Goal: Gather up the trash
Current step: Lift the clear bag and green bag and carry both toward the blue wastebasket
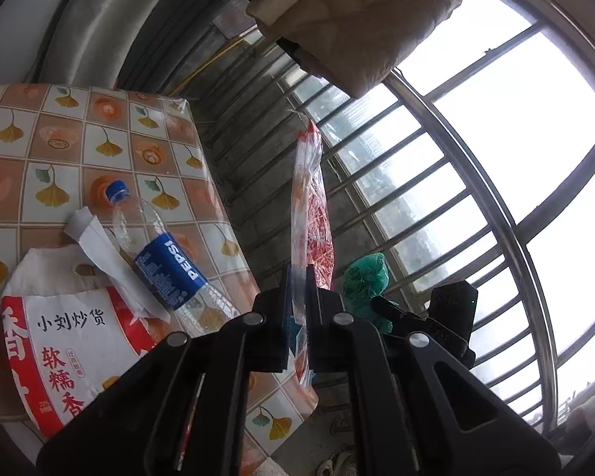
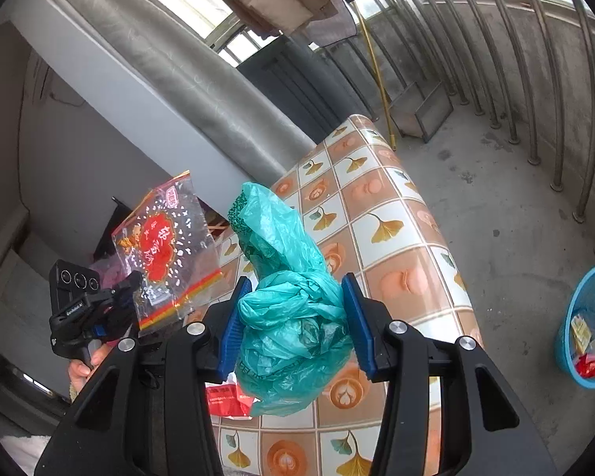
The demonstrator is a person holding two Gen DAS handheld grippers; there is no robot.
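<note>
A crumpled teal plastic bag (image 2: 293,317) is clamped in the right claw (image 2: 295,323), and a clear red-printed wrapper (image 1: 311,214) is pinched in the left claw (image 1: 297,301), both lifted clear of the tabletop (image 2: 400,246), probably for the blue bin (image 2: 575,317).

I see a tablecloth (image 2: 380,214) checked in orange and white squares with yellow ginkgo leaves and peach prints. My right gripper (image 2: 295,323) has blue pads on black arms around a teal bag (image 2: 293,317). My left gripper (image 1: 297,297) is black and pinches a clear wrapper (image 2: 166,246) printed red with white flecks. Near the cloth's edge lie a clear bottle (image 1: 158,254) with blue cap and label, and a white-and-red packet (image 1: 71,341). The bin (image 2: 587,325) is light blue.
</note>
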